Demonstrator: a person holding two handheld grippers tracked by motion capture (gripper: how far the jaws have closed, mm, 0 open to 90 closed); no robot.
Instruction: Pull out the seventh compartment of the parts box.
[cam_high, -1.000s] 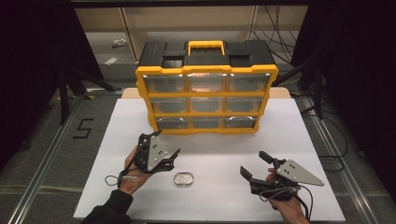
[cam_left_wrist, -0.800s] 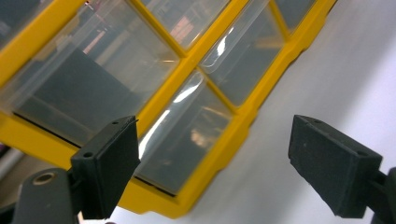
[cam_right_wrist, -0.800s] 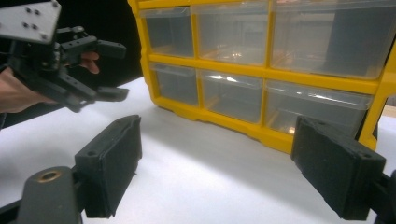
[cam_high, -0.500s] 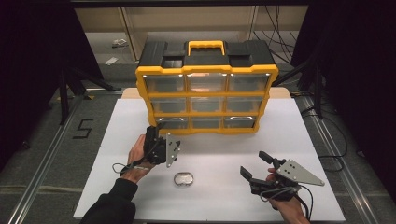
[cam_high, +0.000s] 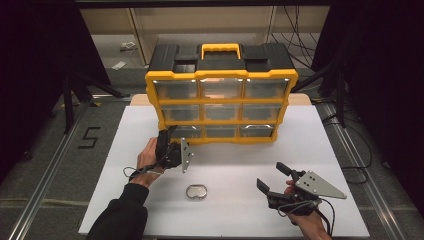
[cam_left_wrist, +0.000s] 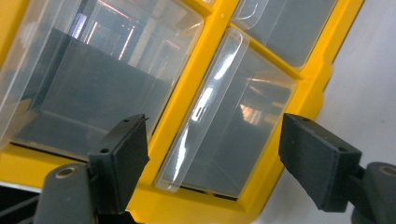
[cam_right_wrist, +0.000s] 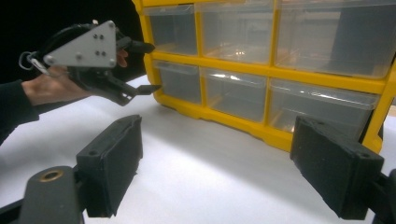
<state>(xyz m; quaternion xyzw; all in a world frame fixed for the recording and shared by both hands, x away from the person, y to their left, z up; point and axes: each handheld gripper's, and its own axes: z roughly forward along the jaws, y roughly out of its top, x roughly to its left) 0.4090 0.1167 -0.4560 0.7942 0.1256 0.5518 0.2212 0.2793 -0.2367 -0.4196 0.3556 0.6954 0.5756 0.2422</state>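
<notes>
we hold our left gripper (cam_high: 167, 142) up against the lower left corner of the yellow drawer cabinet (cam_high: 220, 82), which stands upright at the back of the white surface (cam_high: 240, 165). in the left gripper view its two fingers (cam_left_wrist: 119, 158) are spread wide apart, released, with the clear bottom-left drawer (cam_left_wrist: 229, 126) framed between them; the fingers sit just short of the drawer front and we cannot tell whether either one touches the yellow frame. the neighbouring clear drawer (cam_left_wrist: 88, 79) lies behind the one finger, and both drawers look empty from here.

in the right gripper view the same left gripper (cam_right_wrist: 140, 67) shows at the far left, tilted on its side, its grey three-cornered plate (cam_right_wrist: 84, 44) facing us and one finger tip right beside the cabinet's corner drawer (cam_right_wrist: 180, 79).

our right gripper (cam_high: 275, 177) hovers low over the near right part of the surface, well apart from the cabinet. its fingers (cam_right_wrist: 112, 161) are also released, wide open and gripping nothing, pointing towards the cabinet's bottom row (cam_right_wrist: 322, 109).

a small metal oval ring (cam_high: 196, 192) lies flat on the surface between the two grippers, nearer our side, apart from both. the cabinet's black top carries a yellow handle (cam_high: 220, 50).
</notes>
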